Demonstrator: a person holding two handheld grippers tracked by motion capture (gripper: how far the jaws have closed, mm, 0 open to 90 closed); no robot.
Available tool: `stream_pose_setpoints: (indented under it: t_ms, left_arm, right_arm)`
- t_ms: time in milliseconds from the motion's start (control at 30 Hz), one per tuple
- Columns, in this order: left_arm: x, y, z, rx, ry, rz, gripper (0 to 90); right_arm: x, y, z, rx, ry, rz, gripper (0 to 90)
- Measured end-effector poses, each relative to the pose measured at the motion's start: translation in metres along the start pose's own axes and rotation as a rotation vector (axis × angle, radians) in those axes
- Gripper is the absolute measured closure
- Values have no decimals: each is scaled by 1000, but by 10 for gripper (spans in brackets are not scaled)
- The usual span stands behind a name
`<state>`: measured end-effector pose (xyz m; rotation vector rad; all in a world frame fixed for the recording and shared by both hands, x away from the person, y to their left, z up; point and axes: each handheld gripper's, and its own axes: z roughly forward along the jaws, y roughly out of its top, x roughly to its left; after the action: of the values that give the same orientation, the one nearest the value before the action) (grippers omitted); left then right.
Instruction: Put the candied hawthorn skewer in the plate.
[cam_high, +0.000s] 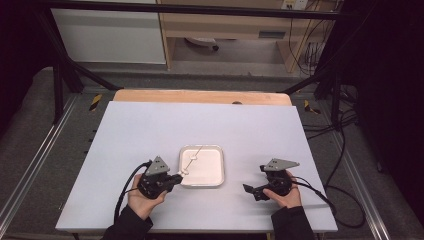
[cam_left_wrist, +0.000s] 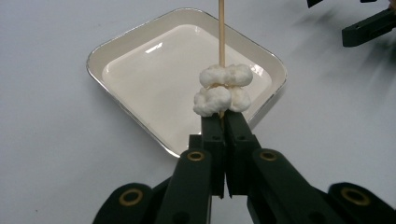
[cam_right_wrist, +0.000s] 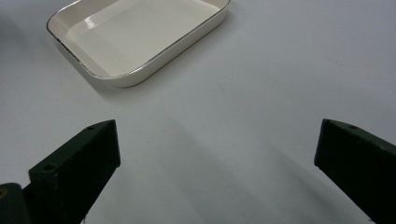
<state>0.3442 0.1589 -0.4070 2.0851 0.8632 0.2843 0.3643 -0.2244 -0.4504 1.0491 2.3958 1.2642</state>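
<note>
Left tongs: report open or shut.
Shut: the left tongs pinch the wooden skewer, just below its white puffs.

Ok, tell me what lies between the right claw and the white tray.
Nothing: in the right gripper view, bare white table runs from the open right claw to the tray.

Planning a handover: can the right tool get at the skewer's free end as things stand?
Probably yes. The right tool is open and empty beside the tray, with bare table between. The left tool grips the skewer below its white pieces; the upper end is free.
</note>
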Motion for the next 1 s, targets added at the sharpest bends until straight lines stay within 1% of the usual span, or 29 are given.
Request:
stream_pose_setpoints:
  t_ms: [100, 200, 300, 400, 500, 567, 633, 667, 800, 833, 933, 1000]
  left_arm:
    - [1, 6, 3, 12, 5, -2, 879]
    - [3, 10, 7, 26, 5, -8, 879]
    - [4, 14, 14, 41, 8, -11, 879]
    - [5, 17, 20, 58, 22, -15, 879]
    - [6, 19, 27, 80, 27, -24, 879]
    - [6, 20, 31, 96, 34, -25, 878]
    - [6, 20, 36, 110, 34, -39, 878]
    - [6, 20, 39, 121, 39, -36, 878]
    - [6, 20, 48, 152, 60, -49, 878]
    - [6, 20, 49, 168, 63, -48, 878]
    - [4, 20, 54, 190, 81, -46, 877]
    - [4, 19, 57, 215, 82, -50, 876]
  right_arm:
    - [-1, -1, -2, -1, -1, 7, 10]
    - [-2, -1, -3, -8, -3, 4, 11]
    - [-2, -2, -4, -10, -2, 5, 10]
    - [-2, -2, -5, -11, -1, 11, 11]
    - [-3, -3, -7, -20, -1, 12, 11]
    - [-3, -3, -7, -22, 2, 16, 11]
    - [-2, -3, -7, -17, 4, 16, 11]
    - [-2, -4, -7, -17, 5, 15, 11]
    - [-2, -4, -6, -17, 5, 14, 12]
    - [-2, -4, -6, -15, 6, 16, 12]
    - [-2, -4, -6, -17, 9, 13, 12]
    - [-2, -4, -6, -16, 11, 14, 12]
